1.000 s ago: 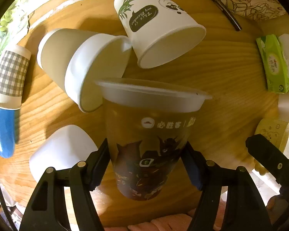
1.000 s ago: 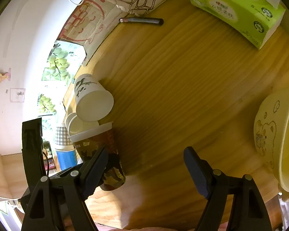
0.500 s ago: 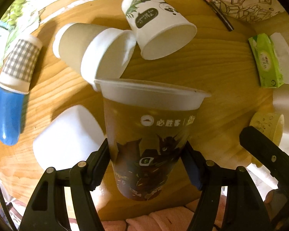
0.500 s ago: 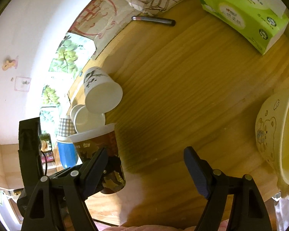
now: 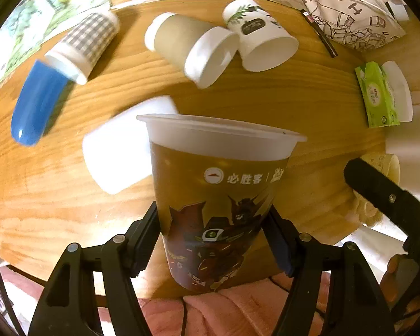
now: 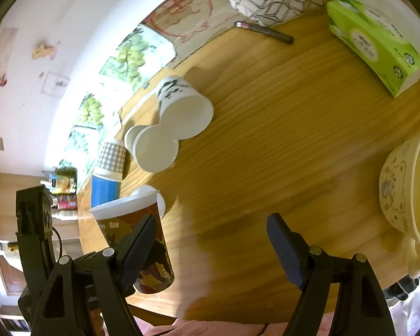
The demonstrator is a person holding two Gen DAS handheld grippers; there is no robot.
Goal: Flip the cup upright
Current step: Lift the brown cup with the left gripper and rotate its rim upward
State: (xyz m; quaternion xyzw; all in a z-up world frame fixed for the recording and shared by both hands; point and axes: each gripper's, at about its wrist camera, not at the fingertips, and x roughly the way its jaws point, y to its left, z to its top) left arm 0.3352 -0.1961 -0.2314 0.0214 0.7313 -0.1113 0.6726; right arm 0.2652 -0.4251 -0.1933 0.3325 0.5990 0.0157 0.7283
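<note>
My left gripper (image 5: 214, 238) is shut on a translucent printed plastic cup (image 5: 218, 196), held upright with its rim up, above the near edge of the round wooden table (image 5: 308, 98). The same cup shows in the right wrist view (image 6: 137, 240) at lower left, off the table surface. My right gripper (image 6: 212, 249) is open and empty over the table's near edge. Several other cups lie on their sides: a white leaf-print cup (image 5: 260, 39), a tan cup (image 5: 187, 47), a checked cup (image 5: 84, 42), a blue cup (image 5: 36, 103) and a white cup (image 5: 123, 142).
A green tissue pack (image 6: 378, 44) and a dark pen (image 6: 266, 32) lie at the table's far side. A cream bear mug (image 6: 406, 190) stands at the right edge. A printed bag (image 5: 347, 8) sits at the back.
My left gripper has lifted the printed cup higher and pulled back toward the near edge; the lying cups now appear farther away. The right gripper stays open and has risen slightly.
</note>
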